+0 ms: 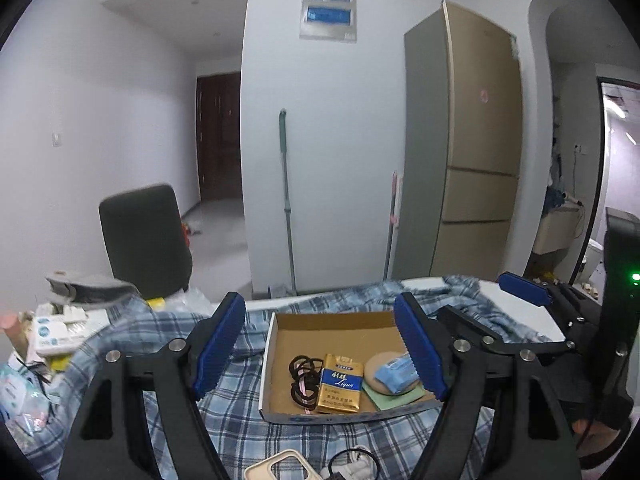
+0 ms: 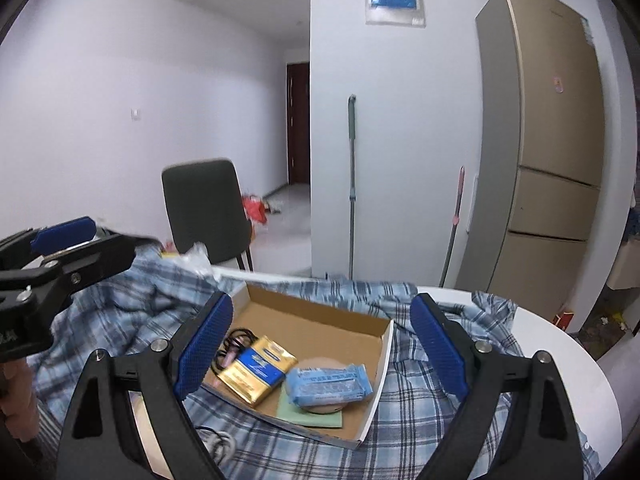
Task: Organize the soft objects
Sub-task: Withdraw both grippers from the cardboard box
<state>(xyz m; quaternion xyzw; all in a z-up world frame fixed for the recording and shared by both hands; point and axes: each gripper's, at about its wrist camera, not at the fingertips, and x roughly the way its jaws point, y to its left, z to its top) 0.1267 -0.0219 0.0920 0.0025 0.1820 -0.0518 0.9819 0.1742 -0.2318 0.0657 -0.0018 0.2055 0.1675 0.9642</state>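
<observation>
Hovering over plaid cloth (image 1: pixel 248 432), left gripper (image 1: pixel 320 356) and right gripper (image 2: pixel 322 350) both stood spread wide, nothing between blue pads. Box (image 2: pixel 320 308) sat on cloth, holding hair ties (image 1: pixel 302 376), gold pack (image 1: pixel 340 384) with blue label reading "Liqun", round puff (image 1: pixel 380 368) on green sheet (image 1: pixel 394 398), blue tissue pack (image 2: pixel 330 384) across puff. Tissue print too blurred to read. Small print on gold pack also illegible. Fridge (image 1: pixel 476 152) and mop (image 1: pixel 286 184) stood at wall behind.
</observation>
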